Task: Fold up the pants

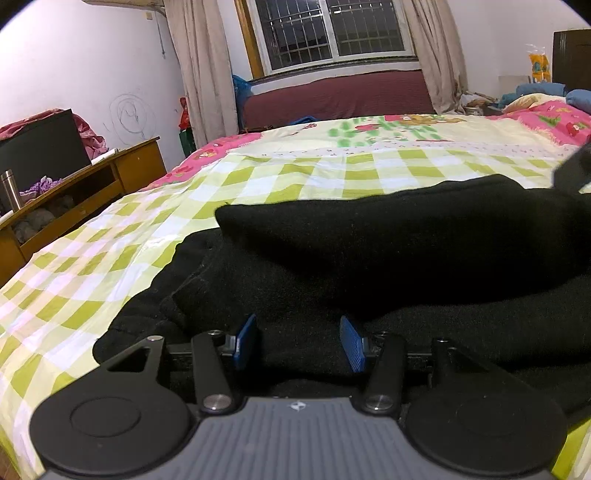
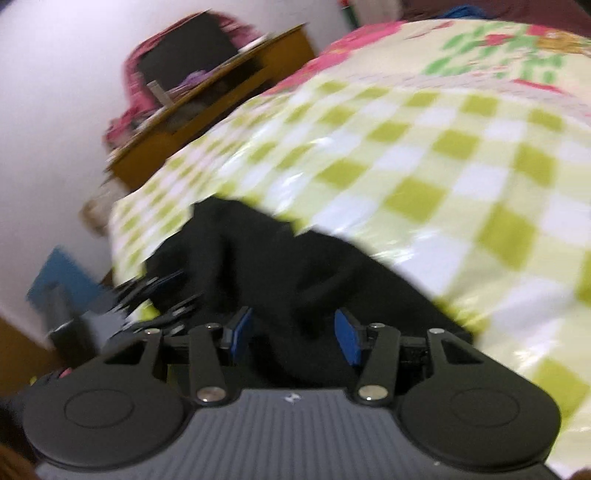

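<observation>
The left gripper (image 1: 299, 341) is sitting with its jaws spread wide, blue pads (image 1: 246, 341) apart, and nothing is gripped between them; only black cloth is lying under the gap. The right gripper (image 2: 293, 339) is showing the same wide gap, pads (image 2: 347, 341) apart, with a ridge of black fabric rising between the fingers, though the blur is making it hard to tell whether either pad is touching it. The pants (image 1: 369, 258) are lying bunched on the bed (image 1: 110, 258), one thick fold lying across the lower layer, right in front of both tools. The checked green and white sheet is spreading out all around them. Further off, a wooden desk (image 1: 92, 188) is standing beside the bed at the left, a window (image 1: 332, 33) with curtains (image 1: 207, 74) is showing at the far wall.
</observation>
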